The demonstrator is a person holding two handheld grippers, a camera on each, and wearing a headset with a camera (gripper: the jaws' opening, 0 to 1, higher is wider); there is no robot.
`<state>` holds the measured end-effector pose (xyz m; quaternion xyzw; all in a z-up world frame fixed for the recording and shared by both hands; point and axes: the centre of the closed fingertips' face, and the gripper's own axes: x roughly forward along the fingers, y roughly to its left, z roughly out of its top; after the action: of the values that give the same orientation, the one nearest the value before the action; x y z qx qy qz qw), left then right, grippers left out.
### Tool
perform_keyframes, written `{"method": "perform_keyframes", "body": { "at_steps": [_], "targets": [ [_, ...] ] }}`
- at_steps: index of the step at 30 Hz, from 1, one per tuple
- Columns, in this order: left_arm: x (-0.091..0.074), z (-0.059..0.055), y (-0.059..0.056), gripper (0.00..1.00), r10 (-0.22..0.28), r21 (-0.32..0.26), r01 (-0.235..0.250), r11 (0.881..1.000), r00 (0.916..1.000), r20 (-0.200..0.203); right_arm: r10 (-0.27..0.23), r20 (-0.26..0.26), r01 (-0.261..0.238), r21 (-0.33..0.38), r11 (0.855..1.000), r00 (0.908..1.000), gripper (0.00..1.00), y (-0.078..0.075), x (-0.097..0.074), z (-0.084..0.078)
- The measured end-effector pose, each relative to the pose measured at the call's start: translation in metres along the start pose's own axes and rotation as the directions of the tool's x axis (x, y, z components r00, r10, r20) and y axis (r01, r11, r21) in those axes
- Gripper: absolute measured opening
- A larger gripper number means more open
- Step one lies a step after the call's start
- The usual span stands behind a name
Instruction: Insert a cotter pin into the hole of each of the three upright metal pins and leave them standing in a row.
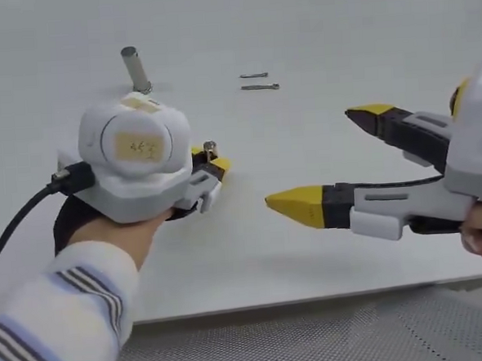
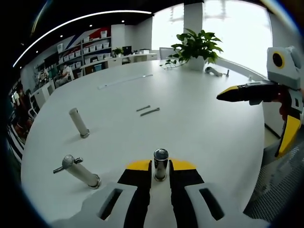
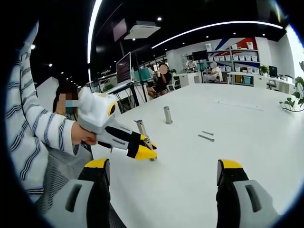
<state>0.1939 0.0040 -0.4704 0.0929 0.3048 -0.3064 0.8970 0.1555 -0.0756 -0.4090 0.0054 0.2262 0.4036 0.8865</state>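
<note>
While the left gripper (image 2: 160, 167) clamps an upright metal pin (image 2: 160, 157) on the white tabletop (image 2: 204, 133), the right gripper (image 1: 308, 157) hangs wide open; two loose cotter pins (image 2: 148, 110) lie beyond.

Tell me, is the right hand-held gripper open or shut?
Open: the right hand-held gripper shows both jaws wide apart, nothing between.

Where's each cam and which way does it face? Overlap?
Head view: on the headset, looking down at the table; striped sleeve, left gripper and right gripper show.
Left gripper view: along shut jaws holding a metal pin, toward a plant.
Right gripper view: along open jaws, toward the left gripper and sleeve.
All share two loose cotter pins.
</note>
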Motion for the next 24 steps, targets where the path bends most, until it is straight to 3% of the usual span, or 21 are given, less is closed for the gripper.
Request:
{"method": "perform_keyframes", "body": {
  "at_steps": [4, 5, 7, 9, 10, 15, 19, 24],
  "targets": [
    [-0.002, 0.004, 0.0, 0.24, -0.013, 0.02, 0.013, 1.0, 0.9998, 0.012, -0.005, -0.004, 0.005, 0.004, 1.0, 1.0, 0.92, -0.001, 0.0, -0.001],
    [-0.003, 0.008, -0.002, 0.27, -0.026, 0.057, 0.025, 0.998, 0.9993, 0.027, -0.005, -0.006, 0.005, 0.004, 1.0, 1.0, 0.92, -0.001, 0.0, -0.002],
    [-0.007, 0.012, -0.01, 0.31, -0.075, 0.065, 0.072, 0.995, 0.9966, 0.036, -0.004, -0.008, 0.004, 0.003, 1.0, 1.0, 0.92, -0.001, 0.0, -0.002],
    [-0.013, 0.022, -0.015, 0.37, -0.117, 0.098, 0.11, 0.989, 0.9905, 0.072, -0.002, -0.01, 0.002, -0.001, 1.0, 0.9999, 0.92, -0.001, 0.0, -0.002],
    [-0.016, 0.023, -0.012, 0.4, -0.1, 0.09, 0.093, 0.992, 0.992, 0.077, -0.002, -0.01, 0.002, -0.004, 1.0, 0.9999, 0.92, -0.002, 0.0, -0.002],
    [-0.034, 0.033, -0.009, 0.51, -0.144, 0.074, 0.136, 0.988, 0.9824, 0.118, 0.0, -0.009, 0.0, -0.01, 1.0, 1.0, 0.92, -0.003, 0.0, 0.002],
    [-0.054, 0.039, -0.004, 0.64, -0.184, 0.076, 0.173, 0.982, 0.9685, 0.168, -0.002, -0.013, 0.001, -0.016, 1.0, 0.9999, 0.92, -0.004, -0.001, 0.004],
    [-0.075, 0.034, 0.007, 0.77, -0.182, 0.088, 0.168, 0.982, 0.9646, 0.191, -0.002, -0.024, 0.001, -0.025, 1.0, 0.9997, 0.92, -0.005, 0.0, 0.005]
  ]
}}
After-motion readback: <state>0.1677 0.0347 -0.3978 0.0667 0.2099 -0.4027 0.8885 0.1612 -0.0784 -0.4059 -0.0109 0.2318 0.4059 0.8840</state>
